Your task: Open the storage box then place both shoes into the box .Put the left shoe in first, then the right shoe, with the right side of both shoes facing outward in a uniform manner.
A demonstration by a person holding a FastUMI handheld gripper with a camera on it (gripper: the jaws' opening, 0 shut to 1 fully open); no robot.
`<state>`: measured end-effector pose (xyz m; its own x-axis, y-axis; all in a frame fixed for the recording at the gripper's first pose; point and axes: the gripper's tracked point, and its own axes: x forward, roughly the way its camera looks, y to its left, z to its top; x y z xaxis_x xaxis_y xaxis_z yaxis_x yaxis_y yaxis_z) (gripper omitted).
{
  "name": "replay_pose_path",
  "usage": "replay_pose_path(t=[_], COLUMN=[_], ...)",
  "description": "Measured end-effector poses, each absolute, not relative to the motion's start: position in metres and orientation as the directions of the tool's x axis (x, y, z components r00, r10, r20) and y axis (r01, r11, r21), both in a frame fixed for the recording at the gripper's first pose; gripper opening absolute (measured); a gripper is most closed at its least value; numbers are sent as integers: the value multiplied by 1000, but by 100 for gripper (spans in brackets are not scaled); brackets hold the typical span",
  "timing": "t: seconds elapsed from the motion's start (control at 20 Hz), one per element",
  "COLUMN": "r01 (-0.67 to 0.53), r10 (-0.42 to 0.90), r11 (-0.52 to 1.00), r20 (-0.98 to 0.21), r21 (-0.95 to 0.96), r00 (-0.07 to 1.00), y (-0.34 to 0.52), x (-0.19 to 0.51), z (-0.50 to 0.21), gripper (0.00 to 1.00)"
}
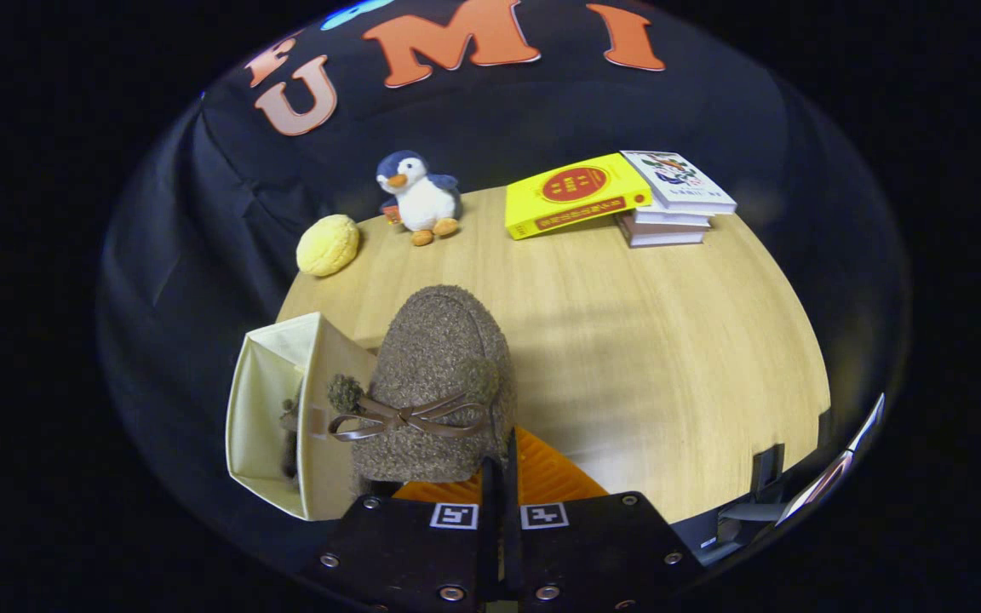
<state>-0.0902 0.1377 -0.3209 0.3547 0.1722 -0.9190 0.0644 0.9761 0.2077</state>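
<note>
Gripper [499, 464] clamping shoe [439, 375] — box [265, 400] alongside

Shoe at the fingers, box on its left

The gripper [497, 464] pinches the shoe [437, 387] by its back edge — the box [273, 409] sits just left. Far behind on the table [669, 358]: bun [328, 245], penguin [418, 197], books [627, 200] — left to right.

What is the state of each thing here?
Box: open, one shoe partly visible inside.
Brown shoe: gripped at its rear, raised beside the box.
Gripper: fingers shut on the shoe.
Yellow book: closed, leaning on the book stack.
Penguin: upright.
</note>
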Motion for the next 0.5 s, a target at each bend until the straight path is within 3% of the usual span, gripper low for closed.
replay_pose_path(t=[0.5], r01=[-42], r10=[280], r11=[958], r20=[-895], r21=[283], r00=[349], y=[285], x=[-62], z=[-282], gripper=[4])
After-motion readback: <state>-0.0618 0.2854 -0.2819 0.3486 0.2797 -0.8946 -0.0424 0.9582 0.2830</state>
